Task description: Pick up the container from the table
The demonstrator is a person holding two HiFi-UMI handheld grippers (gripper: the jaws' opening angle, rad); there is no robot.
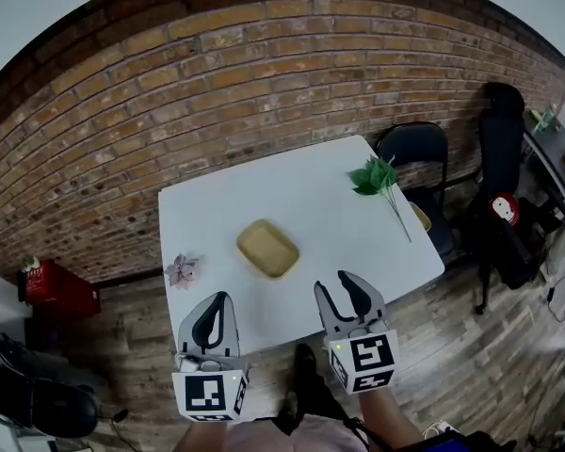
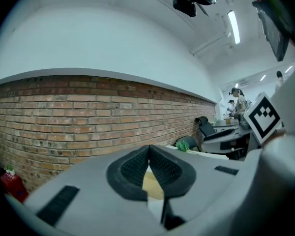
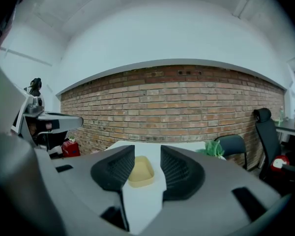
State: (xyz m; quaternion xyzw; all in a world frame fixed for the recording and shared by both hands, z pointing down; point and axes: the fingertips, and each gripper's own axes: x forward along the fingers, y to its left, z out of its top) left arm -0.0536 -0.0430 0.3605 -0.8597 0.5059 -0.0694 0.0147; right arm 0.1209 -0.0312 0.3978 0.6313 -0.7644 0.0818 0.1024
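While L gripper sits closed, R gripper gapes near tan container.

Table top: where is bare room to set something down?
Widest bare patch: the far half of the table, behind the container and left of the green sprig. A smaller one lies between container and sprig stem. Tightest: the left edge, by the pink flower.

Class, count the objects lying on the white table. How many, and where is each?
3. A yellow container near the middle of the table, a pink flower at its left edge, and a green leafy sprig by the far right corner. None looks hidden.
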